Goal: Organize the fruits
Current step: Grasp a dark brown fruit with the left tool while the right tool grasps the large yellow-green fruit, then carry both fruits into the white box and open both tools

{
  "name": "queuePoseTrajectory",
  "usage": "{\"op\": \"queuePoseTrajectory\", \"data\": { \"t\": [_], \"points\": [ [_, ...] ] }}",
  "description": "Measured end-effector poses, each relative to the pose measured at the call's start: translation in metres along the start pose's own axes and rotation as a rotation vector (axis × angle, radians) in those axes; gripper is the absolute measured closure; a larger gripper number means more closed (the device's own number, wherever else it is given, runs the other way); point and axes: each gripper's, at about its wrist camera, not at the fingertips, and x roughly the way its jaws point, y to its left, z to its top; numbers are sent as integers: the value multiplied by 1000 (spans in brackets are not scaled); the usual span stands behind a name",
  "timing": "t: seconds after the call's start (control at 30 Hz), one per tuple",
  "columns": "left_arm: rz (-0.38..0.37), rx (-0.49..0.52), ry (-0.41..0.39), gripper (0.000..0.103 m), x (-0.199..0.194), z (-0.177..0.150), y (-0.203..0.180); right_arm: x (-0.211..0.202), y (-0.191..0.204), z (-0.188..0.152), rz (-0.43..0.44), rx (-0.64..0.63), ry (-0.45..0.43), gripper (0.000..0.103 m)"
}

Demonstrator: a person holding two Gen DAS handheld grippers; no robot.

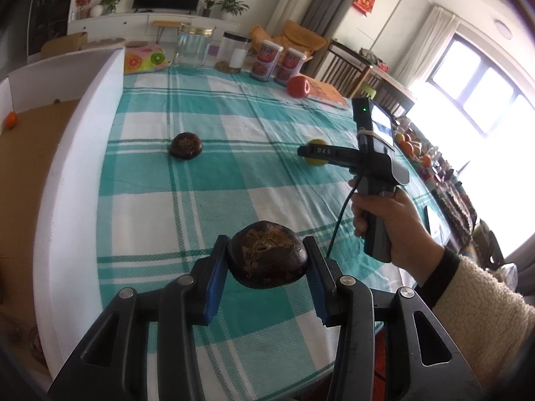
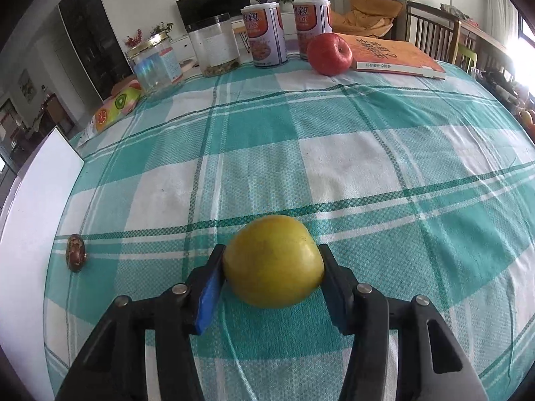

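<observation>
My left gripper [image 1: 267,260] is shut on a dark brown wrinkled fruit [image 1: 267,255], held above the checked tablecloth. My right gripper [image 2: 272,267] is shut on a yellow fruit [image 2: 273,262] low over the cloth; it also shows in the left wrist view [image 1: 316,155]. A second dark brown fruit [image 1: 186,145] lies on the cloth near the white box wall, also in the right wrist view [image 2: 76,252]. A red apple [image 2: 329,53] sits at the far side against an orange book. A small orange [image 1: 11,119] lies inside the cardboard box [image 1: 30,153] at the left.
At the table's far edge stand a glass jar [image 1: 193,48], a plastic canister [image 1: 234,51] and two tins [image 2: 265,35]. An orange book [image 2: 394,55] lies at the far right. A fruit-print packet [image 1: 143,58] is at the far left. The box's white wall [image 1: 77,153] borders the cloth.
</observation>
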Motion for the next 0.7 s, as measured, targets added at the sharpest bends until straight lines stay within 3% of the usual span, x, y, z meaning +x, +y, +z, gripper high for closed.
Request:
{"op": "queuePoseTrajectory", "data": {
  "t": [0.17,0.33,0.4,0.53,0.63,0.7],
  "points": [
    [-55,-66,-3,58,-6,3,7,-39,8,-17,189,96,-6,50],
    [-88,-138,-104,58,-57,27,28,-86,74,-16,411,81,-22,50],
    [-36,-162,-166,58,-85,35,46,-105,118,-17,519,41,-19,50],
    [152,-222,-249,58,-130,35,98,-134,214,-31,702,-96,15,50],
    [289,-315,-239,58,-144,20,146,-141,281,-54,773,-229,68,50],
    [386,-365,-218,58,-147,6,173,-137,318,-74,777,-319,102,50]
  ]
}}
